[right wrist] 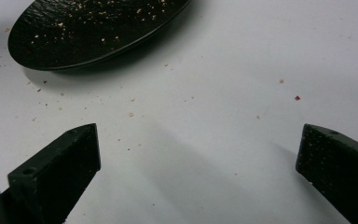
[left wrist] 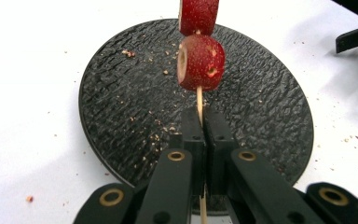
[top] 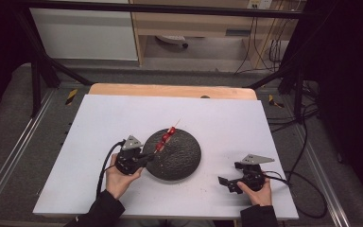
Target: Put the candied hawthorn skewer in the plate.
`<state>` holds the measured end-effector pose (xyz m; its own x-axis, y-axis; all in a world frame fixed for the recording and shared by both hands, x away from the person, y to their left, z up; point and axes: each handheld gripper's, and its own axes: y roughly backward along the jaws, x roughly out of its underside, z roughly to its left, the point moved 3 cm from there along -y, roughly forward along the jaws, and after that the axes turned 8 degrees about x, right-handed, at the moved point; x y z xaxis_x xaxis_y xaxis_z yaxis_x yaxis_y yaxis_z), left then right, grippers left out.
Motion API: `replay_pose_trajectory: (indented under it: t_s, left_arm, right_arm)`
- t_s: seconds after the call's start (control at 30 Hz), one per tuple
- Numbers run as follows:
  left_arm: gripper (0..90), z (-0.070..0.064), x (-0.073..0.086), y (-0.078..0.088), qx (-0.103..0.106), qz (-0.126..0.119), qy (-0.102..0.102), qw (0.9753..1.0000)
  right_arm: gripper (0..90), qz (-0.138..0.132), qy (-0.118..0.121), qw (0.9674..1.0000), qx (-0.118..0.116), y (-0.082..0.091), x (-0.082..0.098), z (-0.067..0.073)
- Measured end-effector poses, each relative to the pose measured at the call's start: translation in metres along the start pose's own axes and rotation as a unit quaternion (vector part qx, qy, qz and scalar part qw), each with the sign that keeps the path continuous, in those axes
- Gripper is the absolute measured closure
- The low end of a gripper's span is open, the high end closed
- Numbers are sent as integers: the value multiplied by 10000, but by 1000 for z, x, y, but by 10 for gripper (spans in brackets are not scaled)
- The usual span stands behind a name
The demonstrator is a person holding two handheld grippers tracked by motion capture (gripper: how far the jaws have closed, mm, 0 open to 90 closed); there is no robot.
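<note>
The left gripper [top: 144, 158] is clamping its jaws together on the bare near end of a thin wooden skewer threaded with red strawberry slices [left wrist: 200, 63], holding it over the round black textured plate [top: 184, 163] on the white worktop [top: 227, 118]. The skewer's long axis is running up and away from that gripper, slanting toward the far right. The right gripper [top: 228, 183] is resting with jaws wide apart and empty, well to the plate's right, so the left hand is the nearer one.

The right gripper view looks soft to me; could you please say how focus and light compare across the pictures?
Right gripper view: jaws blurred up close, plate casting a soft shadow. Left gripper view: strawberry pieces on the skewer are sharp, white table washed out. High view: dim, dark surroundings.
</note>
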<state>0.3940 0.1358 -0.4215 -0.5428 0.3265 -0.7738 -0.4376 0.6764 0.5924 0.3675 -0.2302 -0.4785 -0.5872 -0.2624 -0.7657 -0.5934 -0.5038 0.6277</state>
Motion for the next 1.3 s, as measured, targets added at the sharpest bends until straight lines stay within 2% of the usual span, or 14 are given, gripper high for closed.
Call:
replay_pose_trajectory:
  t_s: [0.47, 0.93, 1.17, 1.3]
  left_arm:
    - [883, 4, 0, -24, -89, 435, 14, 9990]
    - [882, -3, 3, -46, -323, 946, -102, 9949]
    - [881, -6, 4, -51, -392, 1089, -118, 9932]
    - [879, -6, 4, -51, -393, 1073, -147, 9933]
  right_arm:
    - [6, -70, -59, 10000, 20, 5, 4, -5]
    - [6, -81, -44, 10000, -15, 6, 4, -5]
    - [7, -114, -94, 9999, -41, 6, 4, -6]
    - [6, -98, -102, 9999, -49, 6, 4, -5]
